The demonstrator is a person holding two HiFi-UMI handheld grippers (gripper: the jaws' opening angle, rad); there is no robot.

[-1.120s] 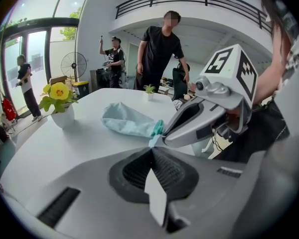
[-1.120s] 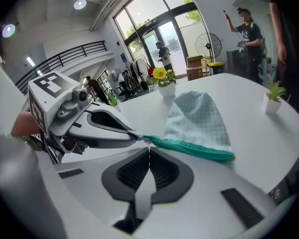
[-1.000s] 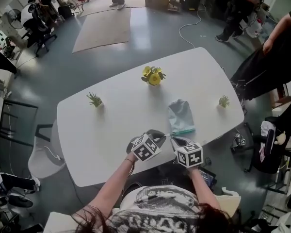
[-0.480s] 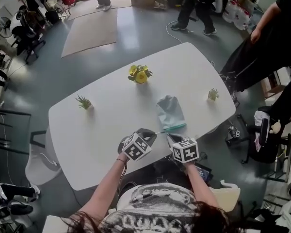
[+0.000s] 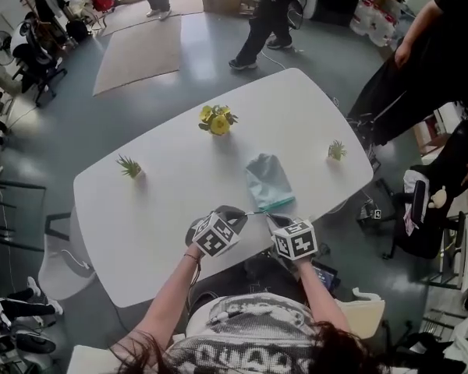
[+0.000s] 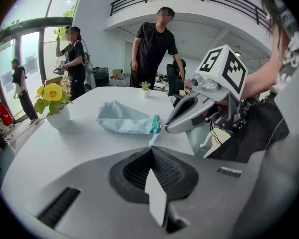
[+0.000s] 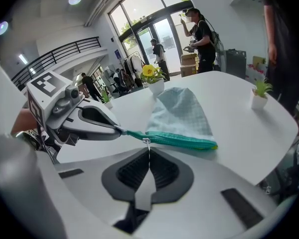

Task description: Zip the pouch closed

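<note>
While you've got both tools down at the near edge of the white tabletop [image 5: 140, 232], here's what's sitting around them. A white pot [image 6: 59, 117] with yellow flowers [image 5: 217, 119] in it stands past the far end of the pouch [image 5: 265, 179], well apart from it. A small plant [image 5: 129, 166] sits out toward your left and a second small plant [image 5: 336, 149] near the right edge. A few people [image 5: 265, 14] are on the floor beyond the tabletop, and there's a rug [image 5: 136, 49] back there too. What really crowds the work is the tools themselves. They're just beside each other, tips nearly meeting at the pouch's near left corner.

Can't tell what's in the pouch, it just lies on the tabletop looking a bit puffy.

Its long axis runs away from you, with the rounded closed end pointing roughly toward the flowers and the mouth end toward you. The teal zipper [image 7: 179, 141] runs crosswise along that near end, left to right. Your left tool [image 6: 152, 147] has its jaws together, pinching the teal tab [image 6: 154, 132] at the zipper's left end. Your right tool [image 7: 149, 148] is clamped on the little metal zipper pull [image 7: 147, 142], right next to that tab.
</note>
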